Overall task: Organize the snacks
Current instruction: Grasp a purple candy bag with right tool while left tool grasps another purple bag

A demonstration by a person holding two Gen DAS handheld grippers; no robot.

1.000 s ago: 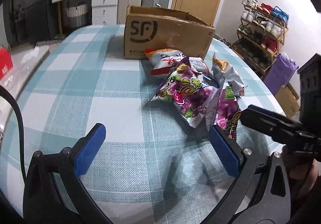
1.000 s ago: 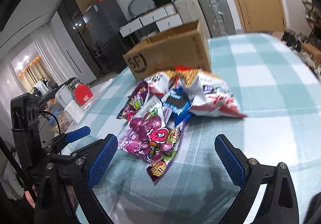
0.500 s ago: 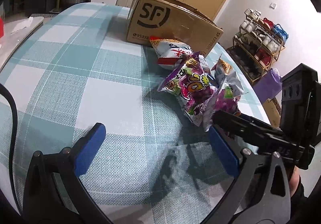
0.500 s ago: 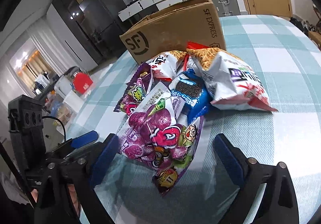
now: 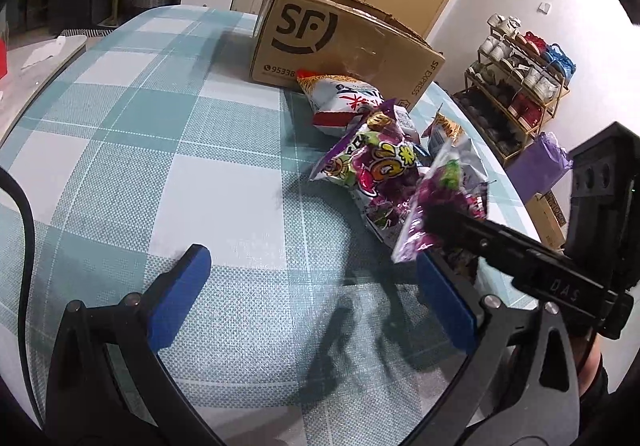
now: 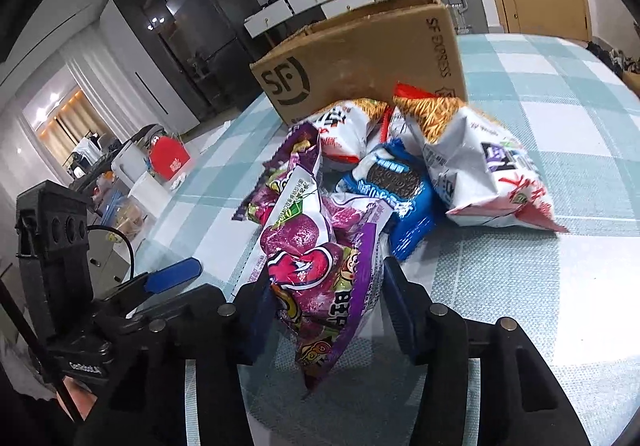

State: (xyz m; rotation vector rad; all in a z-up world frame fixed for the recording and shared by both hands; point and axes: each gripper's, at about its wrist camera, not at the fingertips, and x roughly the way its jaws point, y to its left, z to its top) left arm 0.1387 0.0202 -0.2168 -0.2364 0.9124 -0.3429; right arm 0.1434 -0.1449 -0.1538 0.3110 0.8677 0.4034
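Purple candy bag point(image 6: 320, 270) lies at the near end of the snack pile on the checked tablecloth point(image 6: 520, 286), its long axis running from the right gripper point(image 6: 326, 310) away toward the SF cardboard box point(image 6: 360, 58); the jaws are closing with the bag's near end crumpled between the blue pads. Left gripper point(image 5: 316, 298) hangs wide open over bare cloth, holding nothing. What the open-topped box holds cannot be seen; white chip bags point(image 6: 480, 166) and a blue cookie pack point(image 6: 400, 198) lie just before it

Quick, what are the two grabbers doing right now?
Left hand-held gripper: open, holding nothing.
Right hand-held gripper: jaws closing on the purple snack bag.
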